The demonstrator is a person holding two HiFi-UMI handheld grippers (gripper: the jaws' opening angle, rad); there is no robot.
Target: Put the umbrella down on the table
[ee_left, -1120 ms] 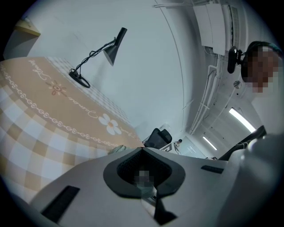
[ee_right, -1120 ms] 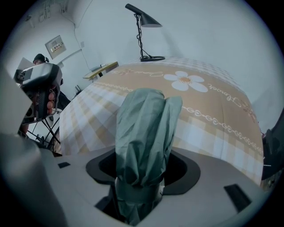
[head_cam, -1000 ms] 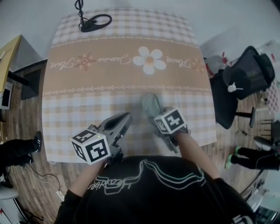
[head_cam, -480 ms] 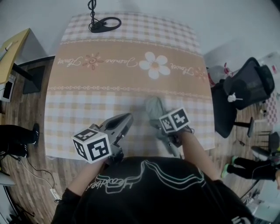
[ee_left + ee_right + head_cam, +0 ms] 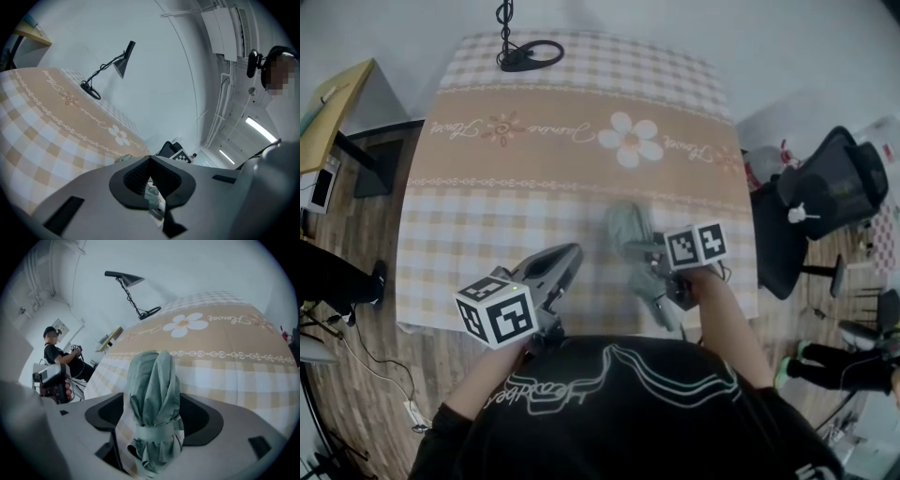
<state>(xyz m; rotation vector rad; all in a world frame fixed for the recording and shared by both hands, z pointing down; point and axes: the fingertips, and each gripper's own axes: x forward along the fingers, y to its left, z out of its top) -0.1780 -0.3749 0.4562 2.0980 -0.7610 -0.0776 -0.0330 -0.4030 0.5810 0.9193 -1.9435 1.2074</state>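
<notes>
Green umbrella [image 5: 628, 232] on table [image 5: 534, 159]

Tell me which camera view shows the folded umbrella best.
The right gripper view: the umbrella fills the middle, its folds and strap clear. The head view shows it small on the table, its near end hidden. The left gripper view shows at most a pale sliver of it.

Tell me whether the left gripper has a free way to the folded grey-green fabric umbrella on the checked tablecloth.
Probably yes. Only bare checked tablecloth lies between the left gripper and the folded grey-green umbrella; the right gripper, jaws just opened, straddles its near end.
</notes>
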